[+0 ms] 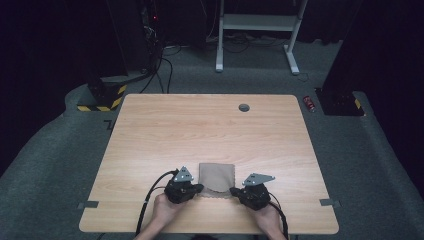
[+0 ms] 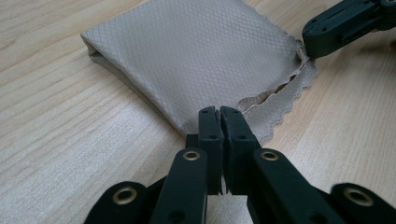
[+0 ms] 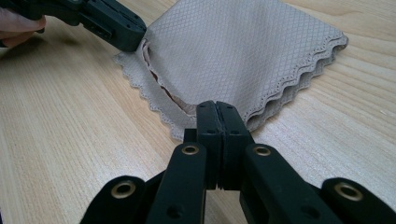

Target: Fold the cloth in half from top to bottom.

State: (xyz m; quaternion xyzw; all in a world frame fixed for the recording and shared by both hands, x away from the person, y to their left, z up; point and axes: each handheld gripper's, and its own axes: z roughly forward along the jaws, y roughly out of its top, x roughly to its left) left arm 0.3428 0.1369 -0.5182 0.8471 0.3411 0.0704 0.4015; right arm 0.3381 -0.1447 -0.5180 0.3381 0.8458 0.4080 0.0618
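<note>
A folded beige cloth [image 1: 216, 176] with a diamond weave and scalloped edges lies near the front edge of the wooden table [image 1: 150, 130]. My left gripper [image 1: 200, 189] is shut on the cloth's near left corner [image 2: 218, 111]. My right gripper [image 1: 233, 190] is shut on its near right corner [image 3: 217, 106]. In the left gripper view the cloth [image 2: 196, 51] spreads away from the closed jaws, and the right gripper [image 2: 343, 23] pinches the far corner. Between the two grips the top layer stands slightly off the layer under it [image 3: 161, 93]. A person's hands hold both grippers.
A round grey cable hole [image 1: 244, 107] sits near the table's far edge. Grey tape marks lie at the front left [image 1: 88, 204] and front right [image 1: 330, 202]. A red can [image 1: 309, 103], a white desk frame [image 1: 257, 22] and a yellow-black striped base [image 1: 102, 97] are on the floor beyond.
</note>
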